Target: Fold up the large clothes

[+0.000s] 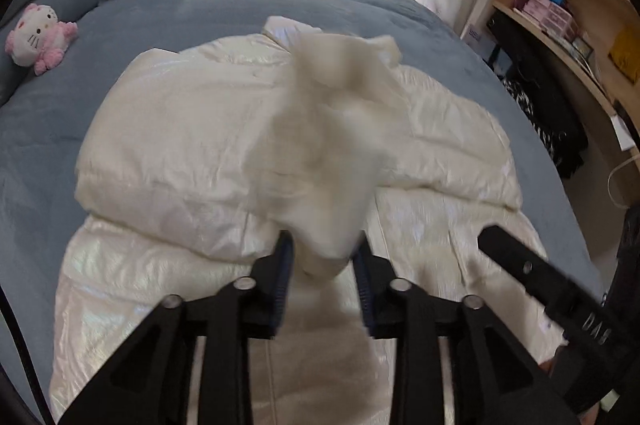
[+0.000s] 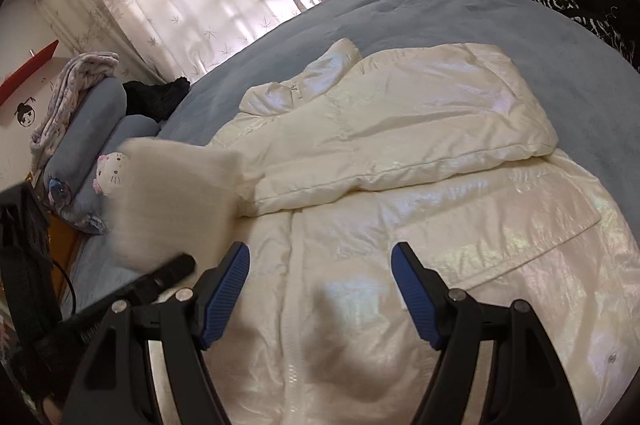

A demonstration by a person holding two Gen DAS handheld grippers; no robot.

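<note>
Above the jacket (image 2: 400, 153), left gripper (image 1: 324, 253) seemingly pinches its sleeve (image 1: 320, 145).

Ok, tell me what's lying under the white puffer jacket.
The white puffer jacket lies on the blue bed cover, which shows all round it. One sleeve is folded across its front. Whatever the bed holds beneath the jacket is covered.
</note>
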